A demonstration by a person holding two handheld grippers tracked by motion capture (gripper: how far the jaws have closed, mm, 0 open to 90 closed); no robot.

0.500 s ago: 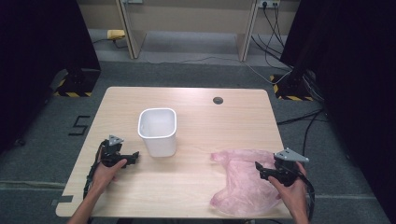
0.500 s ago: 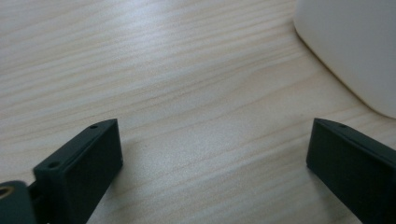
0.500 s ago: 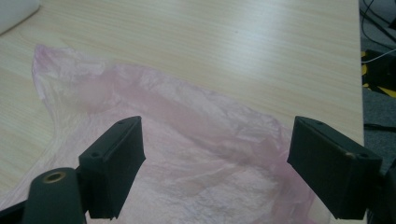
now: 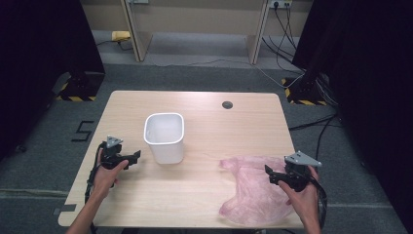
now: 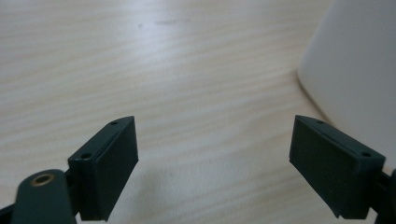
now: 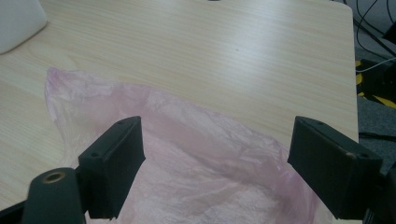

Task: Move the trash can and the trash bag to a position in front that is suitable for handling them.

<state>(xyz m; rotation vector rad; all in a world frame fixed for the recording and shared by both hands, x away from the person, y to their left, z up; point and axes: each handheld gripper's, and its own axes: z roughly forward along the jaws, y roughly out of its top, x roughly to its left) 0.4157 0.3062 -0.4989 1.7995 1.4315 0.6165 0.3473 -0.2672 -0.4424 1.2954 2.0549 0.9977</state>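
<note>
Grey carpet (image 4: 44,170) is seen around the wooden table (image 4: 243,122), w/ cables (image 4: 272,73) and black-yellow hazard-striped stand bases (image 4: 80,97) behind.

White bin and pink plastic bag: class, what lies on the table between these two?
Nothing. In the high view, bare wooden table separates the white bin from the pink plastic bag.

Pink bag (image 4: 253,190), white bin (image 4: 164,136), pale woodgrain table (image 4: 219,122).
</note>
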